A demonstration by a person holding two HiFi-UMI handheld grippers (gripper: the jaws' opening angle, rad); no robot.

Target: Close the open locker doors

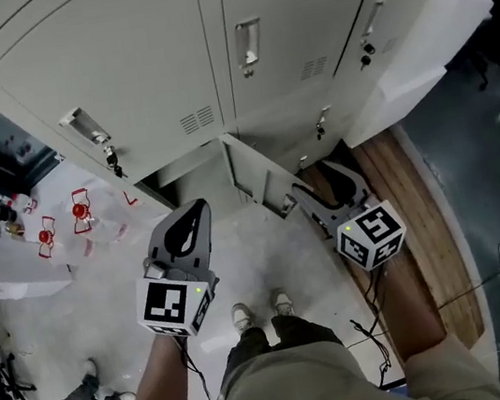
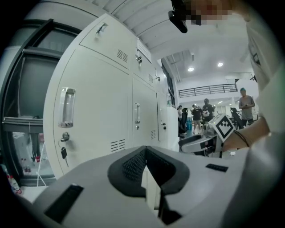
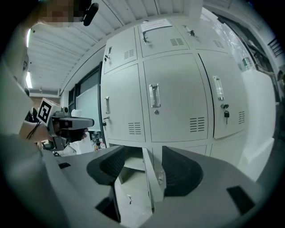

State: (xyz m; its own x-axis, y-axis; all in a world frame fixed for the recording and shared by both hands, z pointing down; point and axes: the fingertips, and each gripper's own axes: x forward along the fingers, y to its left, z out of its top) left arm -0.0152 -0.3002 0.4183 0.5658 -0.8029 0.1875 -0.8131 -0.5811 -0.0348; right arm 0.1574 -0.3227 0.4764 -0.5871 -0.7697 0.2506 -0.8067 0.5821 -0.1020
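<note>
The locker bank [image 1: 114, 65] is being seen from steeply above, its upper doors lying shut. The open door [image 1: 248, 177] is being left swung outward from the bottom row of the locker bank. The right gripper [image 1: 327, 178] is being held just in front of the locker bank, jaws spread wide, the door's edge [image 3: 149, 178] being framed between them unpinched. The left gripper [image 1: 201, 204] is being held before the locker bank too, jaws pressed together on nothing.
</note>
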